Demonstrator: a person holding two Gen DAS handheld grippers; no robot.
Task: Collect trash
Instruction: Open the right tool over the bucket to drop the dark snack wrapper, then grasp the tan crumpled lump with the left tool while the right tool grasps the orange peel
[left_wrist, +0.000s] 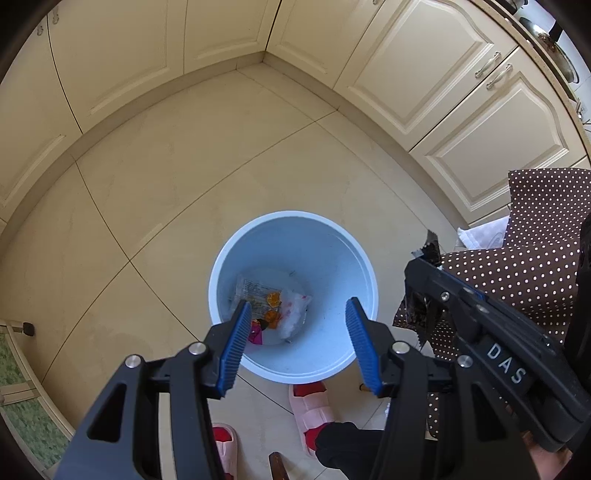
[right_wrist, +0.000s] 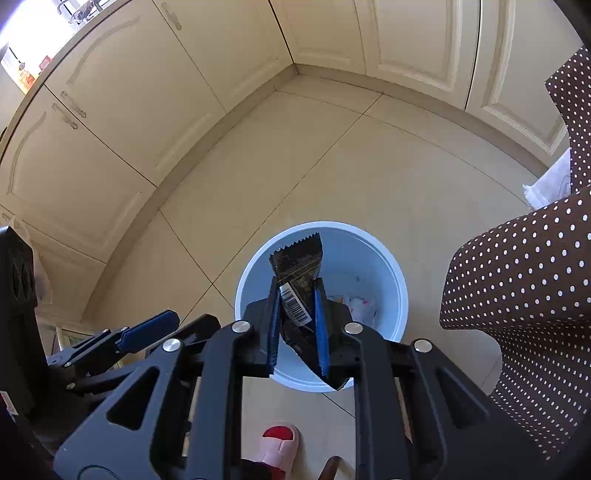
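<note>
Wrapper sat pinched in my right claw over the bin, left claw gaping empty, so I judged releasing squarely above its middle best.

Right gripper clamped on black wrapper above pale blue bin; left gripper at 9 o'clock.

Daylit interior, evenly bright; both views sharp, no motion blur. Strong fisheye bending curves the cabinet doors and floor tiles, with dark vignette at the corners. Blown-out window glare at the right wrist view's upper left; shadows soft, faint sheen on tiles.
</note>
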